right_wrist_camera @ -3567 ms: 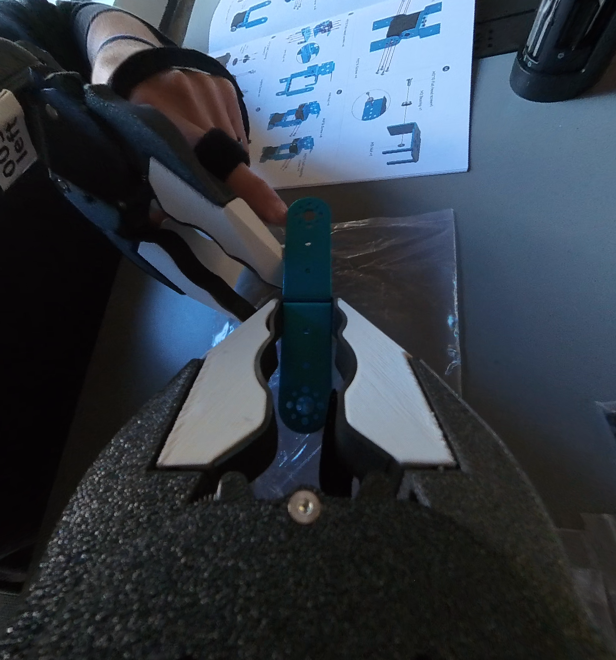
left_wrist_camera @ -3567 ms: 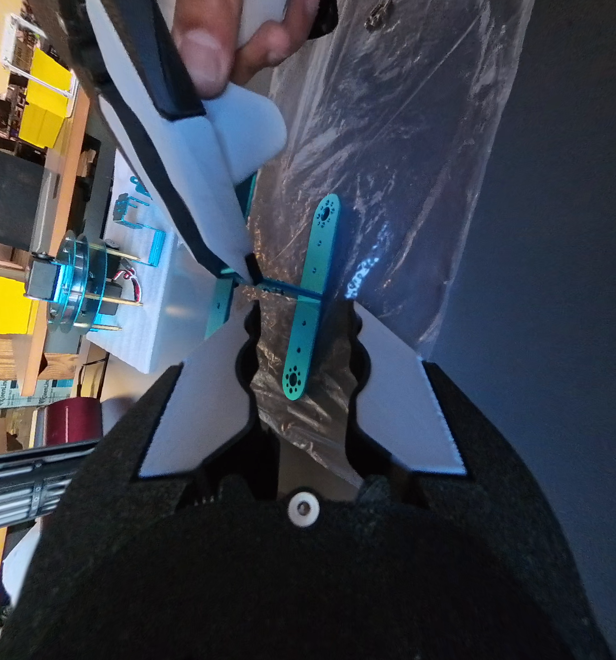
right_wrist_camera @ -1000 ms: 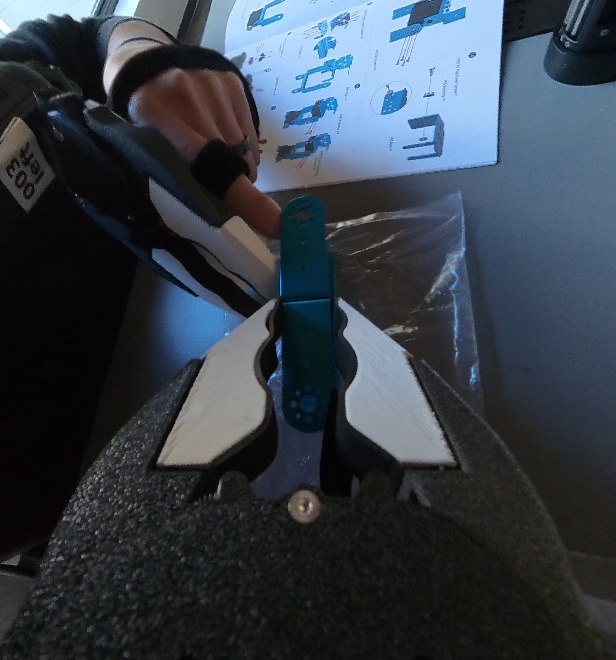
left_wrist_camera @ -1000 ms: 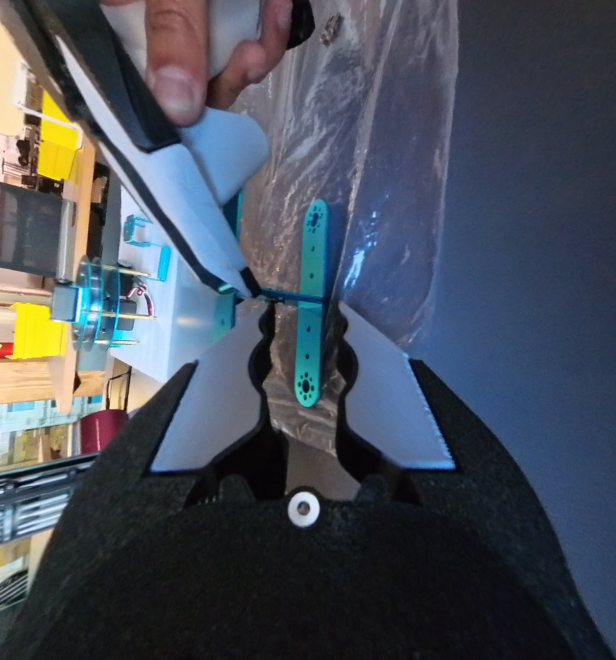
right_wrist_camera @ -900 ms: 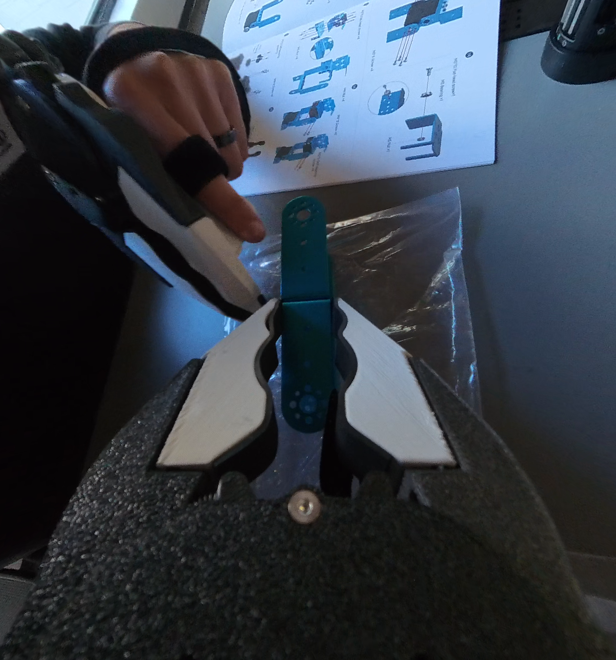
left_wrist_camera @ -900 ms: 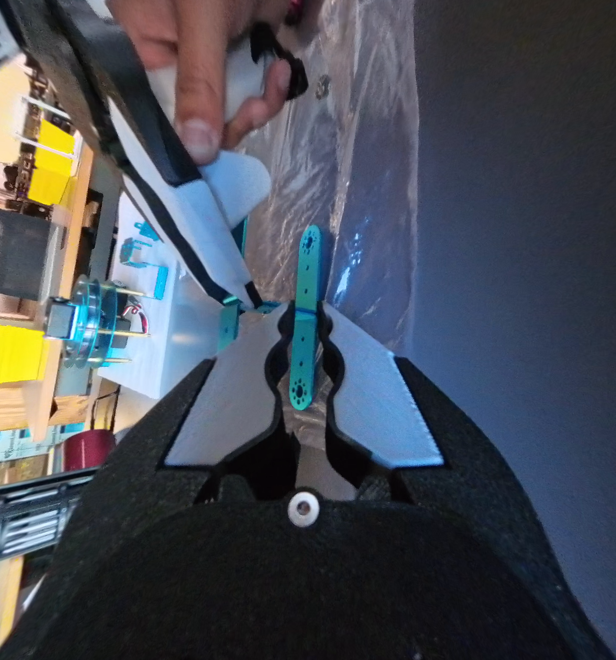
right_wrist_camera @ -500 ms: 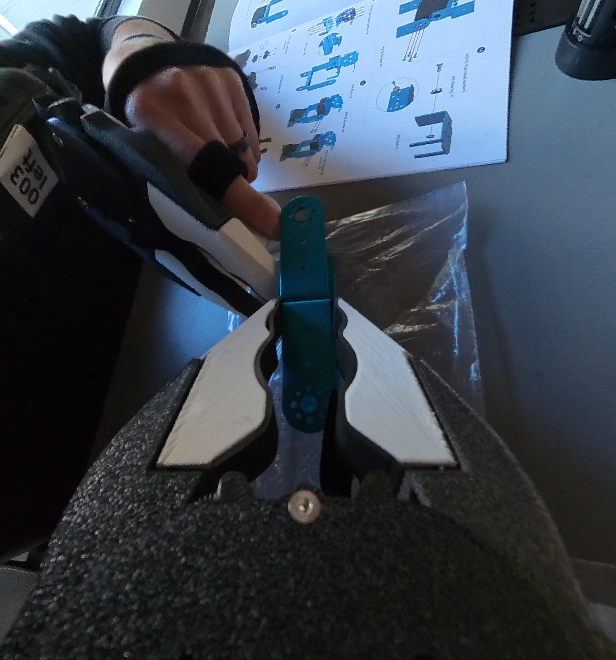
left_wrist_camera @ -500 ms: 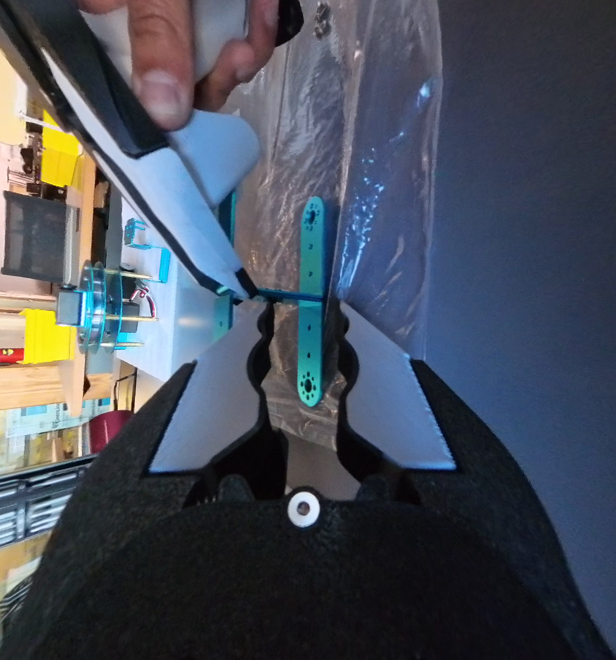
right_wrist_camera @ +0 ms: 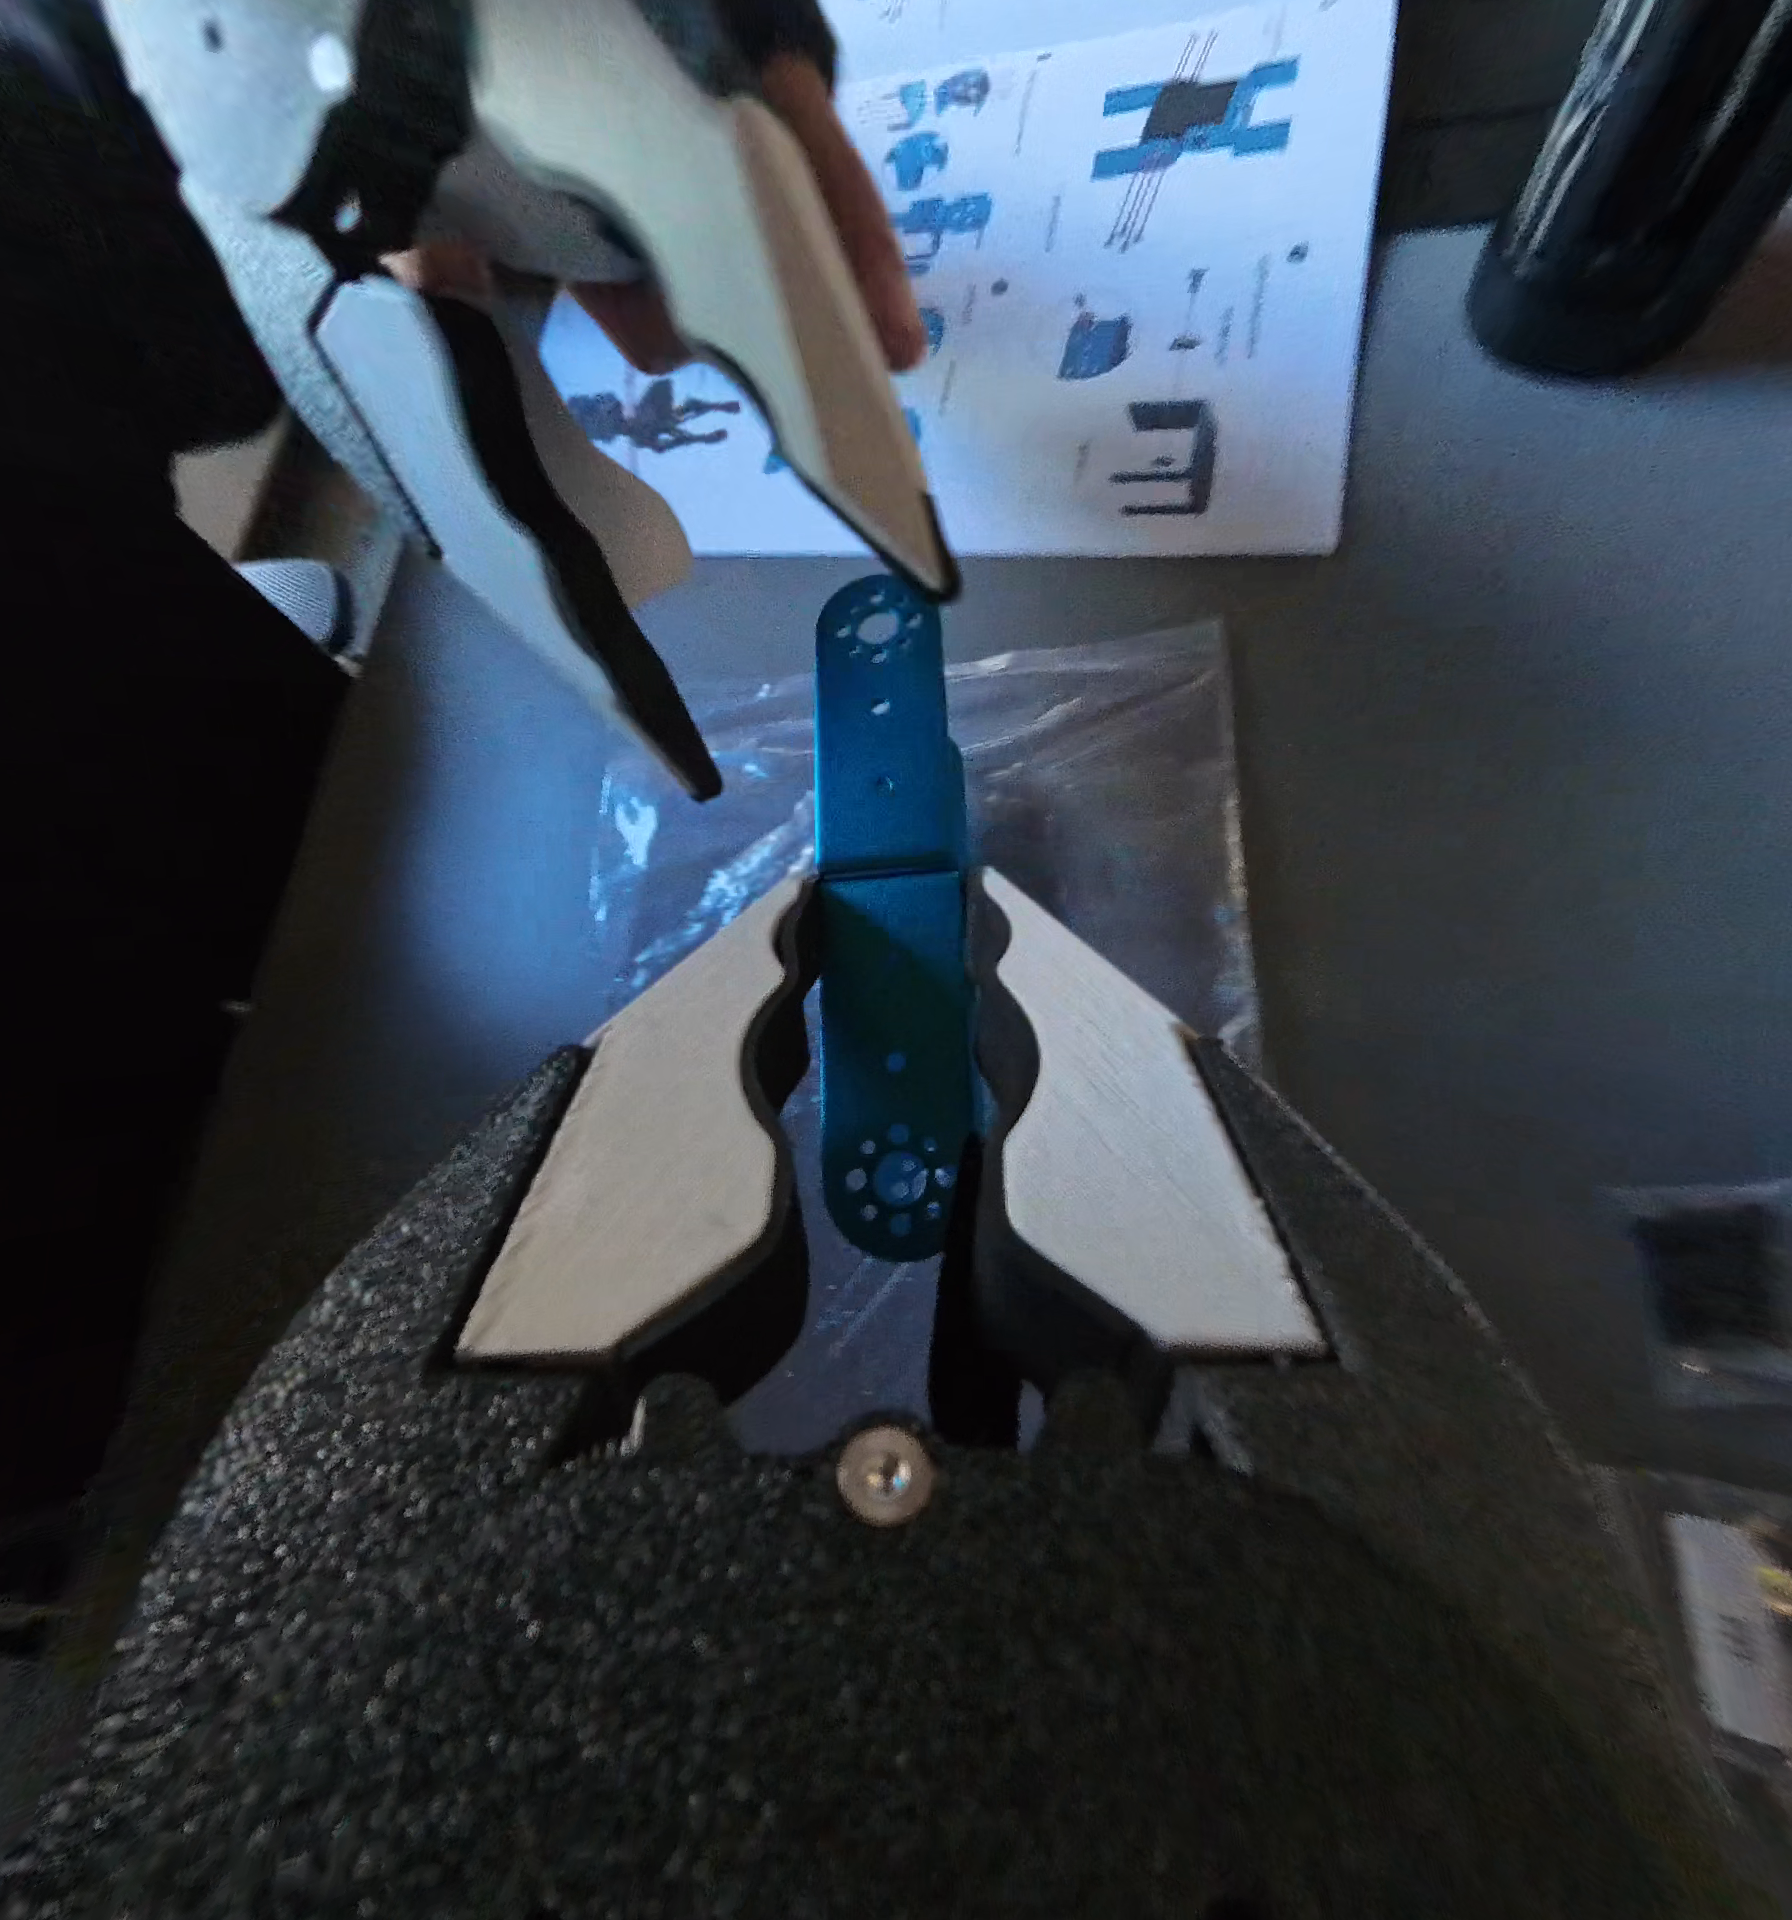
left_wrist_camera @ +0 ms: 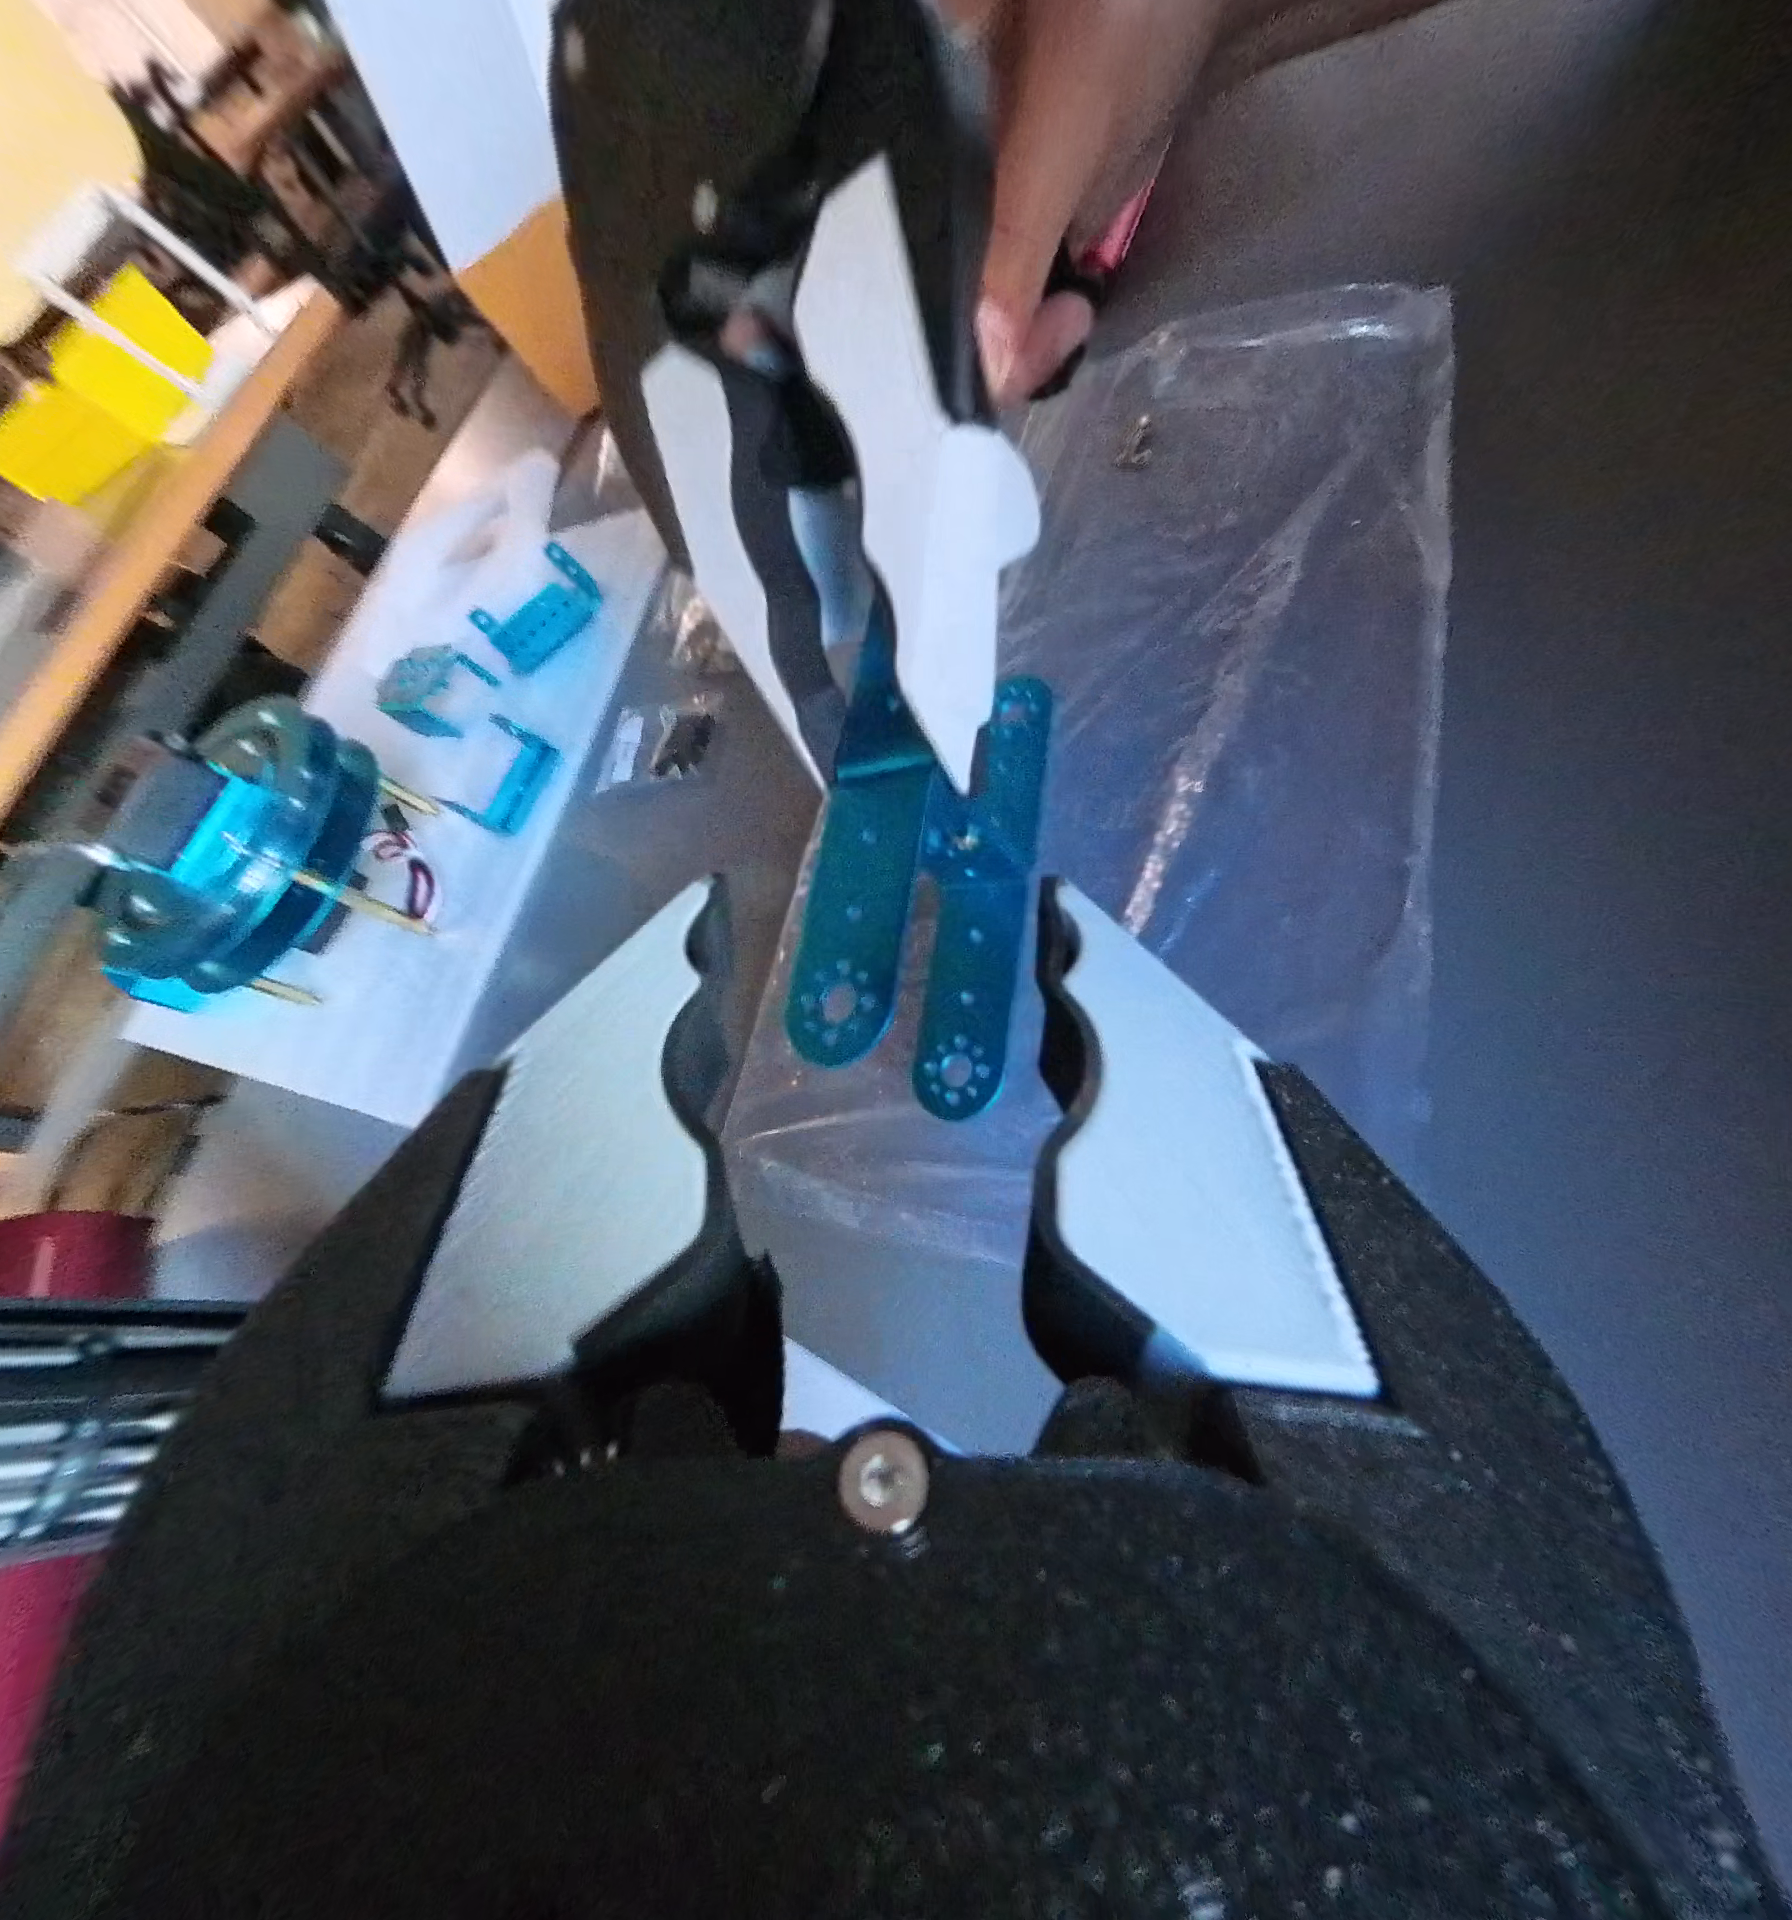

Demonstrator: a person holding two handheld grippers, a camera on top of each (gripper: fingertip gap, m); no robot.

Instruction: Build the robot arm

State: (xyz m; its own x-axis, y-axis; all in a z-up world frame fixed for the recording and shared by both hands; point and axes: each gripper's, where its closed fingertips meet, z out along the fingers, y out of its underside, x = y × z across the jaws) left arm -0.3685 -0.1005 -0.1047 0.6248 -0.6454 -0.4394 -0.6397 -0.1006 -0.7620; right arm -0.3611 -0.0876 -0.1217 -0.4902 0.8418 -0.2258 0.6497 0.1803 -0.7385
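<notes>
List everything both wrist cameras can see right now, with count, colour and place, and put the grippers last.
Bracket: one, blue U-shaped metal, clamped in the right gripper above the bag.
Plastic bag: one, clear, flat on the grey table.
Instruction sheet: one, white with blue diagrams, beyond the bag.
Small brackets: about three, blue, on a white surface left of the bag.
Round assembly: one, clear blue with gold pins, same white surface.
Cylinder: one, black, far right.
Left gripper: open, beside the bracket, not touching it.
Right gripper: shut on the bracket.
</notes>
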